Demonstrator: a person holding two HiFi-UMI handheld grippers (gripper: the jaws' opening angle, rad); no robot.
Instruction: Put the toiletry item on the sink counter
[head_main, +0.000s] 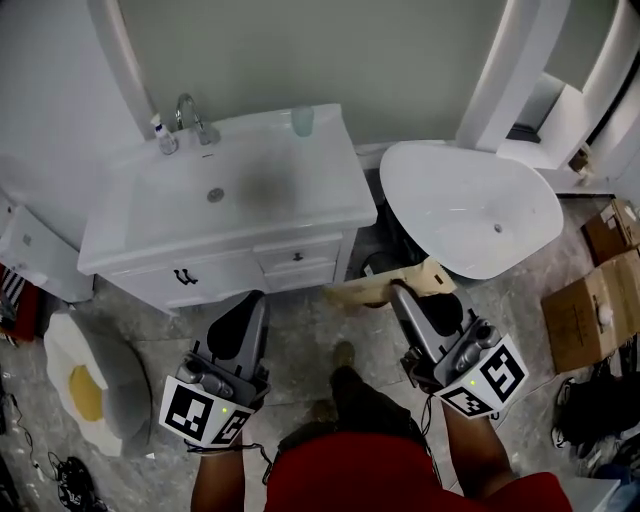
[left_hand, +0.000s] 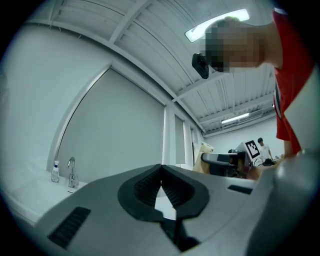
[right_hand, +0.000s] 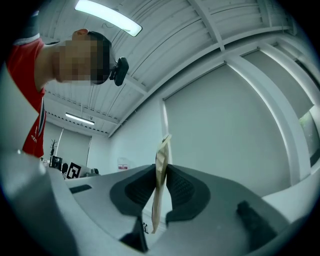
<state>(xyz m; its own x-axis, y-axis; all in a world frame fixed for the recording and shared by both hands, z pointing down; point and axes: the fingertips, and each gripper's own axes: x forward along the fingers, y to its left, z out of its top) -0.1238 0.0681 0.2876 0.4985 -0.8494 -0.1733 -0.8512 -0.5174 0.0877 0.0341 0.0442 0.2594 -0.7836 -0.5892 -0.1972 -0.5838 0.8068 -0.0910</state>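
My right gripper (head_main: 402, 291) is shut on a flat beige toiletry packet (head_main: 362, 291), held low in front of the white vanity's right corner. In the right gripper view the packet (right_hand: 159, 172) stands edge-on, pinched between the ribbed pads of the gripper (right_hand: 161, 171) and sticking out above them. The sink counter (head_main: 330, 185) with its basin lies ahead and to the left, above the packet's level. My left gripper (head_main: 257, 299) points at the vanity drawers. Its tips (left_hand: 160, 169) meet with nothing between them.
A faucet (head_main: 195, 118), a small bottle (head_main: 164, 135) and a pale cup (head_main: 303, 121) stand along the counter's back edge. A white oval tub (head_main: 470, 210) sits right of the vanity. Cardboard boxes (head_main: 585, 320) lie at right, an egg-shaped mat (head_main: 90, 385) at left.
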